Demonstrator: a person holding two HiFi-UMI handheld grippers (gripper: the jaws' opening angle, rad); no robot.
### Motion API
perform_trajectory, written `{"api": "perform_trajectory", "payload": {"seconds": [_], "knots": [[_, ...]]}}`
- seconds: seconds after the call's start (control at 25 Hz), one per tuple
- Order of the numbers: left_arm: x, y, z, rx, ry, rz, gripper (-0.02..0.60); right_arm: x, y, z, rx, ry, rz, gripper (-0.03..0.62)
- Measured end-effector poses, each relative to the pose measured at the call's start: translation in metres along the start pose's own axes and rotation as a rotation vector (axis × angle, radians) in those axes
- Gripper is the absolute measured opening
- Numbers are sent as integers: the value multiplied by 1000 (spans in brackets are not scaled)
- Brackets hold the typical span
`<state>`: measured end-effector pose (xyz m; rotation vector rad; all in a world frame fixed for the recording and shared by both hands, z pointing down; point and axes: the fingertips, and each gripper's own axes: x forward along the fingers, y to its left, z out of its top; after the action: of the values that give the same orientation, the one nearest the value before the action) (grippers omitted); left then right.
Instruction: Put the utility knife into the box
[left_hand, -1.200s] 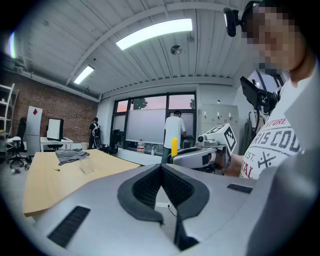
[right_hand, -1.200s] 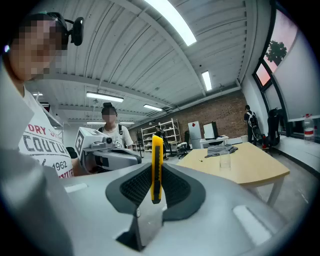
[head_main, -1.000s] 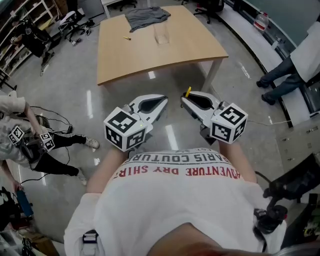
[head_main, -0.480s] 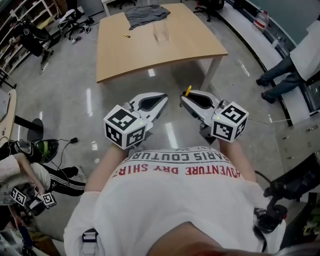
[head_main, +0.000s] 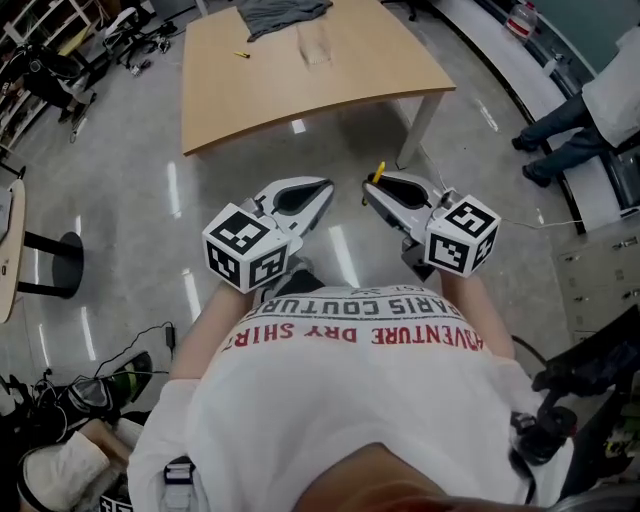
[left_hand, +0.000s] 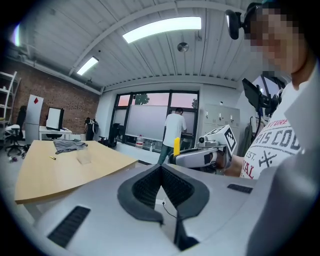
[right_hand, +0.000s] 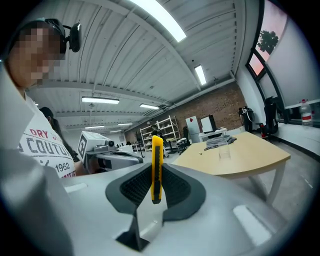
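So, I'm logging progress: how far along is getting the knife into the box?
Done: the utility knife is picked up, clamped in the right gripper. In hand: the carry; both grippers hang over the floor, short of the table. The left gripper is shut, empty. Left: reach the clear box on the table and put the knife in.

You hold a glossy yellow plastic utility knife (right_hand: 156, 170) between ribbed matt black fingers (right_hand: 132, 188), facing a smooth pale wooden tabletop (head_main: 300, 85).
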<state>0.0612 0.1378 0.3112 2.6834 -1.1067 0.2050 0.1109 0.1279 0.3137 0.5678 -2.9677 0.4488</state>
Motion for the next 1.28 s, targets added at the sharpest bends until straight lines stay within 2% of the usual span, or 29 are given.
{"api": "perform_trajectory", "payload": {"seconds": [0.16, 0.36, 0.64, 0.84, 1.0, 1.12, 1.28], "knots": [[12, 29, -9, -50, -4, 11, 3, 17, -27, -8, 23, 19, -21, 57], [43, 104, -16, -102, 16, 9, 3, 71, -83, -7, 56, 51, -38, 57], [104, 281, -5, -159, 56, 8, 3, 195, -213, 18, 110, 83, -99, 57], [132, 396, 30, -136, 60, 11, 3, 276, -289, 61, 100, 85, -153, 57], [139, 455, 61, -128, 46, 5, 3, 319, -325, 104, 74, 50, -188, 57], [161, 497, 61, -122, 49, 18, 3, 346, -363, 112, 55, 29, -201, 57], [184, 529, 61, -140, 60, 21, 3, 370, -394, 115, 56, 34, -195, 57]]}}
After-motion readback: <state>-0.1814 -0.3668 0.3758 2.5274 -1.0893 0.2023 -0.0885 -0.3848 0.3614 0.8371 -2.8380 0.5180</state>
